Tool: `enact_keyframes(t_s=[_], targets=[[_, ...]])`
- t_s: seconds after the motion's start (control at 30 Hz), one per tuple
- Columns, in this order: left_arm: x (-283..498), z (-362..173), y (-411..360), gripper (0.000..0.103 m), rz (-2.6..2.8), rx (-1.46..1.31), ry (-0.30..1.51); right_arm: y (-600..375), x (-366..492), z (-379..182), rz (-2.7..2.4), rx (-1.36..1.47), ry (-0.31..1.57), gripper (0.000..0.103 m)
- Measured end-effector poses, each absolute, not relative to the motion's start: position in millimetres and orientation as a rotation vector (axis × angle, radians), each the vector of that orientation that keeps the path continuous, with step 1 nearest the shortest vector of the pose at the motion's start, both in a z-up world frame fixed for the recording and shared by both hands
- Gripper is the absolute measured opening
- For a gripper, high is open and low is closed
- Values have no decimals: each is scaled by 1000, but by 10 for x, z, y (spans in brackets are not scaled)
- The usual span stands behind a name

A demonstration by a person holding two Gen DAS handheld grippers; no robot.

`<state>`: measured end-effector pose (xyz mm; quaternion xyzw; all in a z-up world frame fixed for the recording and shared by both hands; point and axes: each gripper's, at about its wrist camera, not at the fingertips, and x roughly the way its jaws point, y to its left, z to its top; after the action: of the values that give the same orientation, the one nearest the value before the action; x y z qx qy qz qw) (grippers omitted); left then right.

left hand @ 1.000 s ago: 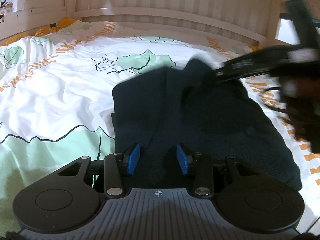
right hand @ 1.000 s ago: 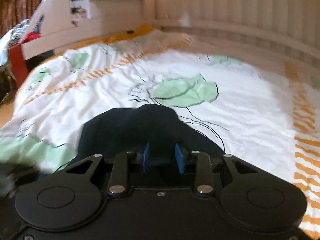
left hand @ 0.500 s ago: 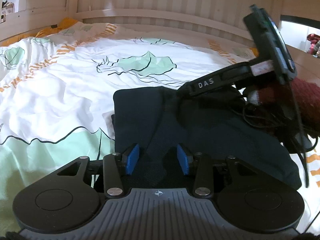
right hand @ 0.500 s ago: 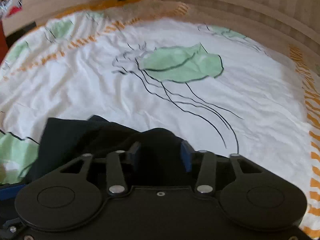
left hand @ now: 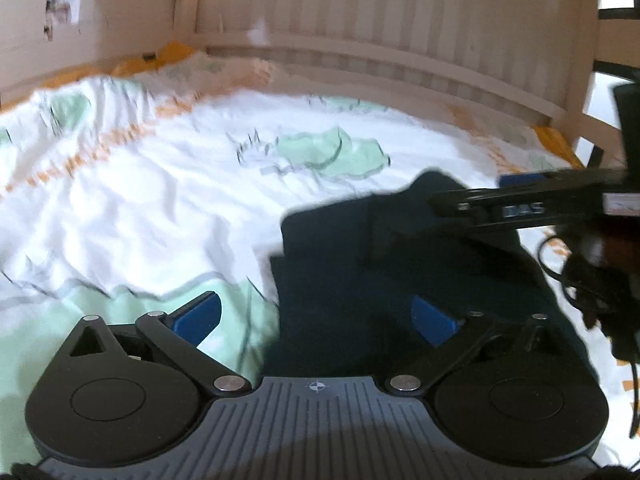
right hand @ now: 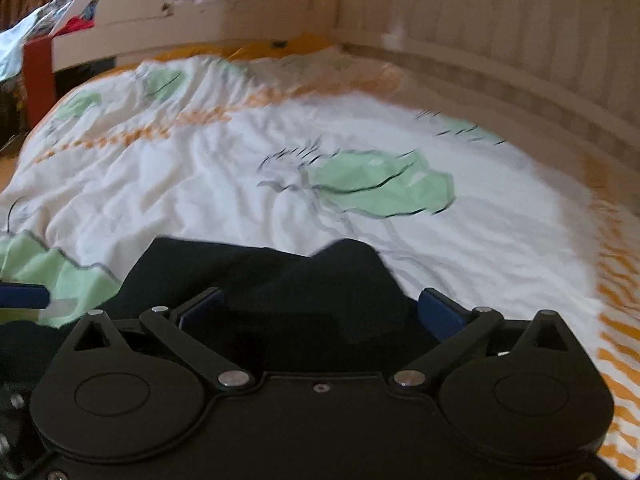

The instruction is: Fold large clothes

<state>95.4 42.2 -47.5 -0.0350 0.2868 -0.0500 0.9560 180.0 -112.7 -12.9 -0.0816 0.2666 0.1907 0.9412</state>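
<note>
Both grippers, pinched on the garment (left hand: pixel 400 280) a second ago, are now opening, and the cloth has dropped free between their pads. Left of the garment lies bare quilt (left hand: pixel 160 200); the left gripper (left hand: pixel 316 316) straddles the garment's left edge, jaws spreading wide, nothing held. Dark and folded, the garment rests on the bed's near side. Over its right part the right gripper (right hand: pixel 320 312) is opening too, empty. It looks soft, limp and light; a corner or folded edge seems the best hold.

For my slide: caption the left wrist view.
Left gripper opening over a folded dark garment on a patterned duvet.
</note>
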Motion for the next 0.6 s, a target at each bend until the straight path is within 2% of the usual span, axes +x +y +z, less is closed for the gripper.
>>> enact_keyframes(t_s=[0.33, 0.6], targets=[[785, 138, 217, 103, -91, 35, 593, -1729, 1138, 220, 146, 158, 545, 102], [651, 193, 101, 103, -116, -25, 690, -1867, 615, 248, 88, 263, 608, 102]])
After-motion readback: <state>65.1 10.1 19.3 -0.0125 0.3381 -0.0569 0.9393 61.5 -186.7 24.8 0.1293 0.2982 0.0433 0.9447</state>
